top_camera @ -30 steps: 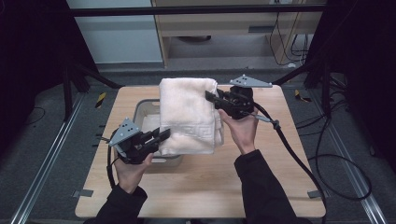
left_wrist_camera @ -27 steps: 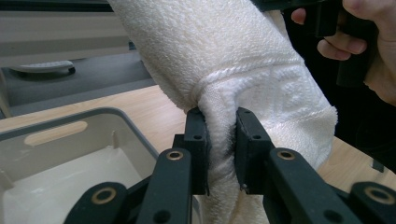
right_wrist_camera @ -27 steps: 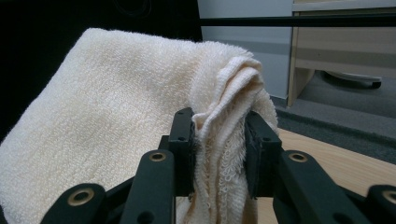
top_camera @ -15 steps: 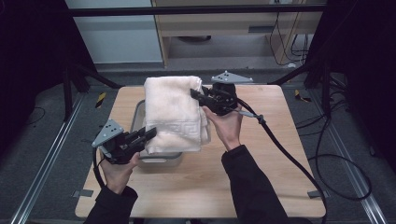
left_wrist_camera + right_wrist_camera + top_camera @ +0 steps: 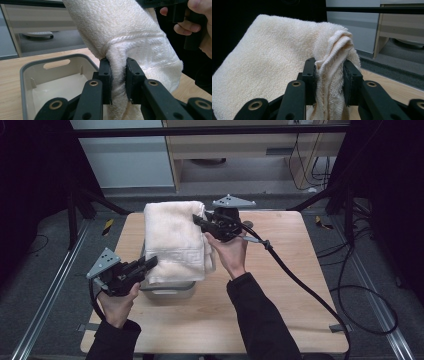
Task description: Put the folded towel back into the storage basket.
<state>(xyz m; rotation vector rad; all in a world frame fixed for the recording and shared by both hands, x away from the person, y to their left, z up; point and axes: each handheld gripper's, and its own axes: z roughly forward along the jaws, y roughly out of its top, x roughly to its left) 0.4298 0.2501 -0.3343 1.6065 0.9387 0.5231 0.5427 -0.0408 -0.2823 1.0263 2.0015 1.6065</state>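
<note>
Resting on the wooden table (image 5: 280, 285), the grey bin (image 5: 25, 75) sits under a folded white towel (image 5: 172, 240) held above it. Left gripper (image 5: 150, 263) pinches the towel's near corner; right gripper (image 5: 198, 220) clamps a bunched far edge, jaws tight on fabric.

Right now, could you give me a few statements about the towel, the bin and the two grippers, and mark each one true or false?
1. The left gripper is shut on a fold of the white towel. True.
2. The right gripper hangs open beside the towel. False: its pads clamp a bunched edge of the towel.
3. The towel is held over the grey bin. True.
4. The towel lies flat on the wooden table. False: it is held up between both grippers.
5. The bin stands on the floor. False: it stands on the table.
</note>
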